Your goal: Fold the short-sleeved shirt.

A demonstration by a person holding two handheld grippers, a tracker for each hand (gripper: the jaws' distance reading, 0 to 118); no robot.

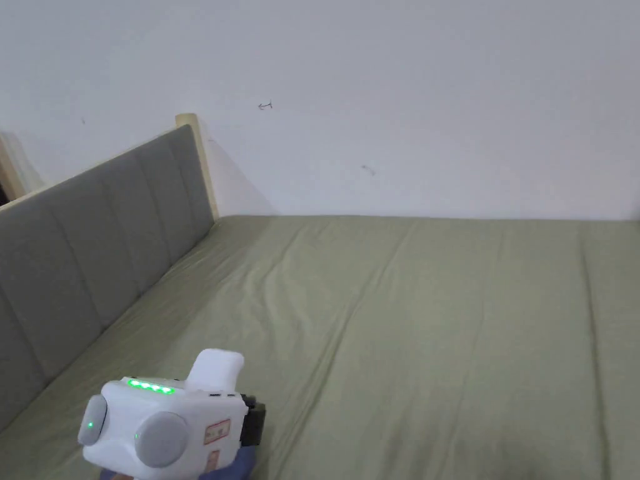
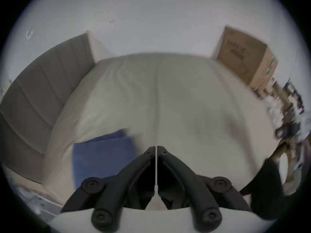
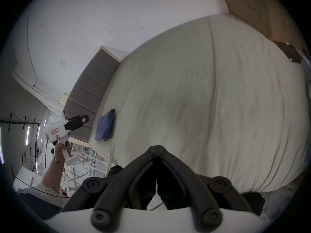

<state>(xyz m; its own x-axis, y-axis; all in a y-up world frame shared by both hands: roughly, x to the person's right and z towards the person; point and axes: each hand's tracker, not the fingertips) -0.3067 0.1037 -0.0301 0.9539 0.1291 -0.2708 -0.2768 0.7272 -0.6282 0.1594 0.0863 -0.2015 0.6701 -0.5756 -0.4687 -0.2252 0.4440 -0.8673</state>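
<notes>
The blue short-sleeved shirt lies as a folded packet at the bed's near corner by the grey headboard, its long axis running roughly along the headboard edge, though which end is the collar cannot be told. Both the left gripper and the right gripper hang above the bed with jaws closed on nothing. Lying so near the bed's edge, the packet could, I judge, slide off or spring open if a closed gripper brushes it.
</notes>
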